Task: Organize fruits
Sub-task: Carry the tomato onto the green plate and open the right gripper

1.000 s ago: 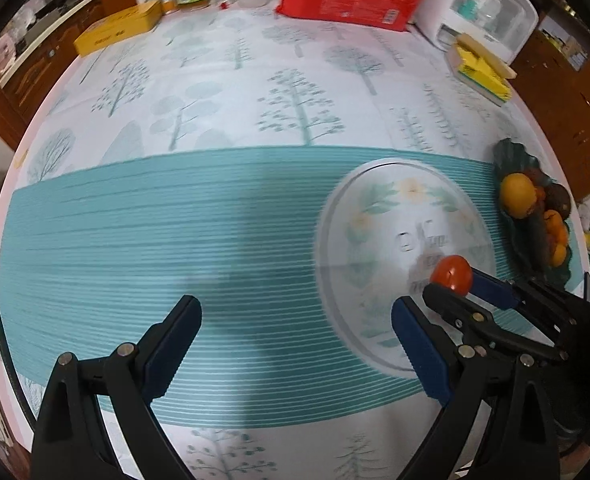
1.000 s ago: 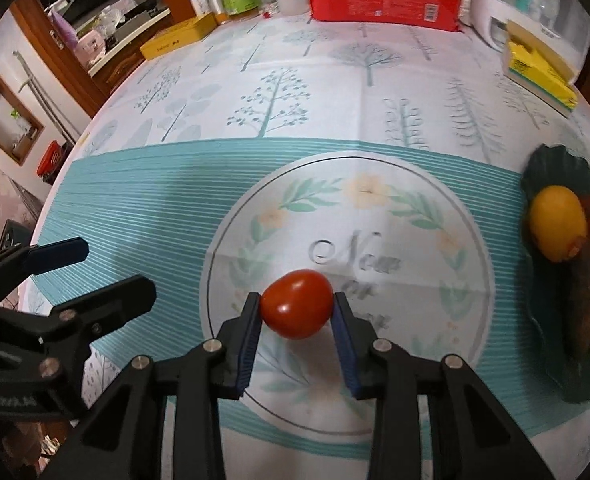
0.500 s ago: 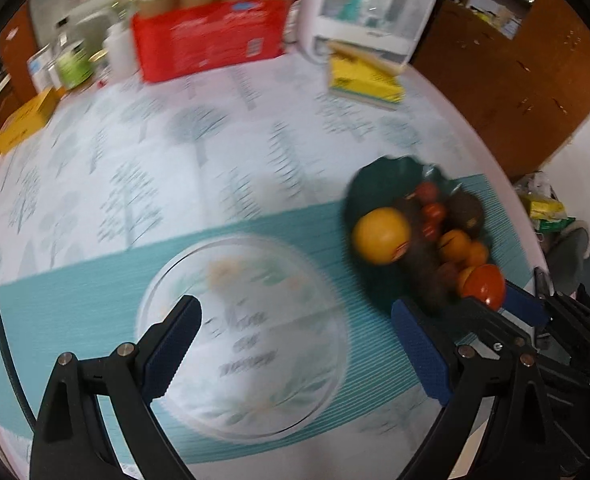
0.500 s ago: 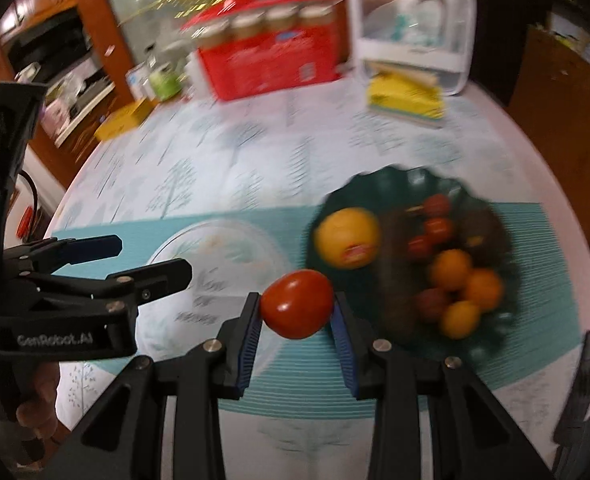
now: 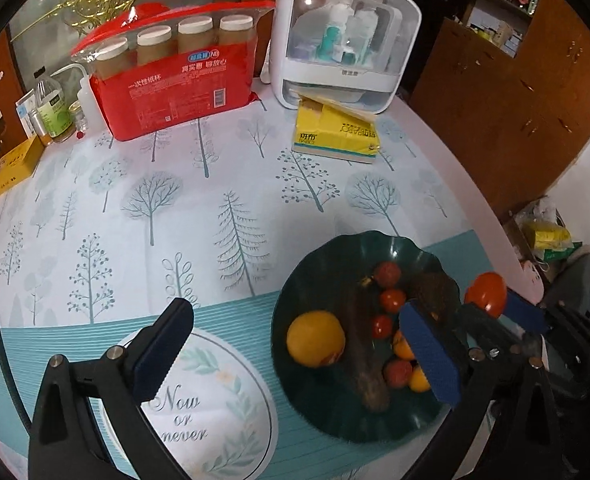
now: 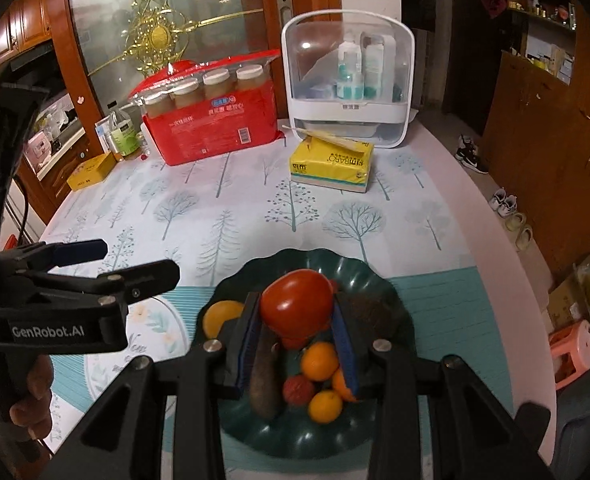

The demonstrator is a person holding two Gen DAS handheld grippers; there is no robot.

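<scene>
A dark green scalloped plate [image 5: 335, 264] [image 6: 375, 280] near the table's right edge holds a large orange [image 5: 315, 338], cherry tomatoes [image 5: 387, 274], small oranges [image 6: 319, 360] and a brown oblong piece [image 6: 265, 376]. My right gripper [image 6: 295, 312] is shut on a red tomato [image 6: 297, 300] and hangs above the plate's middle. The left wrist view shows that tomato [image 5: 486, 294] over the plate's right rim. My left gripper [image 5: 295, 316] [image 6: 131, 262] hovers at the plate's left side. Its jaws are opening and hold nothing.
At the back stand a red pack of paper cups [image 5: 175, 80], a white lidded storage box [image 5: 347, 40], a yellow tissue pack [image 5: 335, 132], bottles [image 5: 53, 108] and a yellow box [image 5: 13, 164]. The table edge [image 5: 475, 184] curves close to the plate's right side.
Both grippers have swung right and upward, from over the round "Now or never" print to the green plate. The tomato stayed clamped in the right gripper. The left jaws spread slightly wider.
</scene>
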